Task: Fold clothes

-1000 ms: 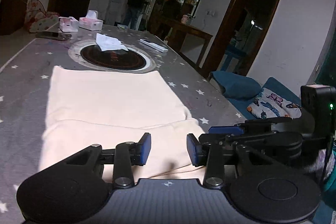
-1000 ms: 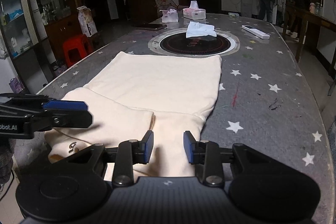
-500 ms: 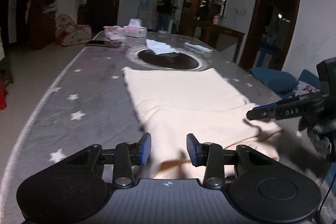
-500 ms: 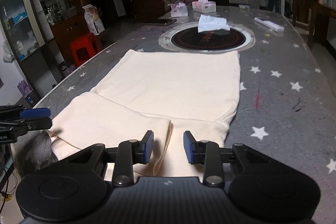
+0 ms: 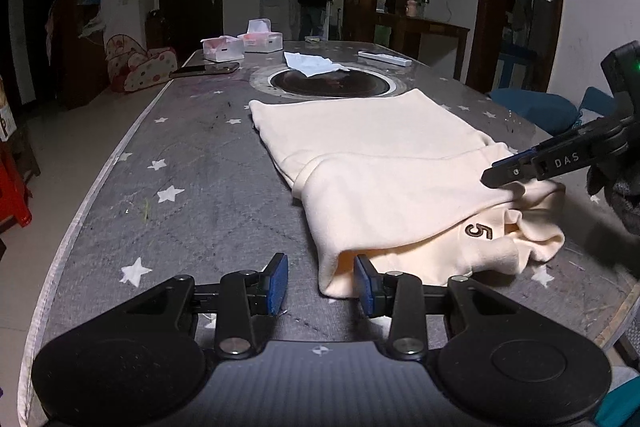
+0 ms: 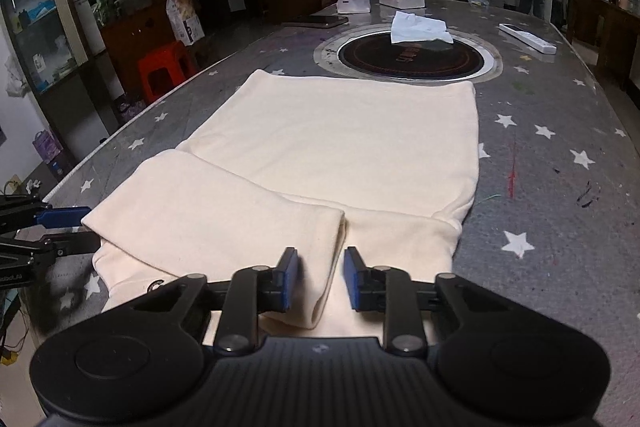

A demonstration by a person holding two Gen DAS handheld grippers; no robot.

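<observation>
On the grey star-printed table, near edge, the cream garment lies flat, its far hem just short of the round black hotplate.

Left side: my left gripper sits low at the garment's near-left corner. Fingers spread; the folded corner lies between them, close to the right pad. I see no pinch there, so I read it as not held. Bare table lies to the left of the cloth.

Middle: both sleeves look turned in over the body. The left sleeve lies as a broad flap across the near part, and its edge meets the right sleeve fold near the centre. A stitched "5" shows on the layer below, at the bunched near end.

Right side: my right gripper is over that centre seam. Its jaws have just been closing, with the sleeve's edge between them. A gap is visible at both pads, so I cannot call it a firm pinch.

Progress, my judgement: the sleeve folds are done and the body lies smooth. The near end is lumpy towards the right, where the collar area bunches. What is left is the lengthwise fold, bringing the near end towards the hotplate end or the reverse, then squaring the edges. About halfway, I'd say.
</observation>
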